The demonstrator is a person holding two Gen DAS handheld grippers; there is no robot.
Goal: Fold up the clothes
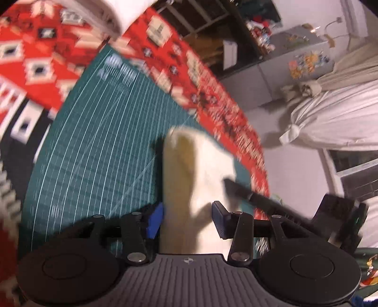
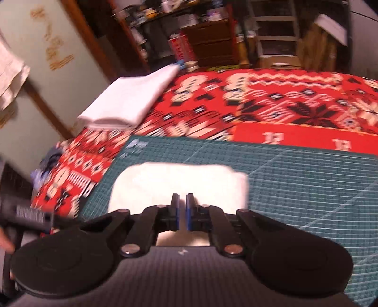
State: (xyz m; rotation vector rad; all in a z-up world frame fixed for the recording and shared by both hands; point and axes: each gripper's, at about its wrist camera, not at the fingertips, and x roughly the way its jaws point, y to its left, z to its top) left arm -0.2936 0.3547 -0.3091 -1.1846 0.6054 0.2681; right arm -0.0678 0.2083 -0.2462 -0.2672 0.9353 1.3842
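A small white cloth (image 1: 208, 165) (image 2: 179, 181) lies folded on a green cutting mat (image 1: 94, 146) (image 2: 302, 179). My left gripper (image 1: 187, 219) is open, its blue pads (image 1: 156, 222) on either side of the cloth's near end. My right gripper (image 2: 182, 210) has its jaws almost together, with white cloth showing in the narrow gap, so it looks shut on the cloth's near edge. In the left wrist view its black finger (image 1: 238, 189) reaches the cloth's right edge. Both views are blurred by motion.
The mat rests on a red patterned blanket (image 1: 40, 59) (image 2: 271, 104). A stack of folded white cloth (image 2: 122, 101) (image 1: 122, 14) sits at the blanket's far left corner. Shelves and cluttered furniture (image 2: 212, 35) stand beyond. A hand (image 2: 4, 243) holds the left gripper at left.
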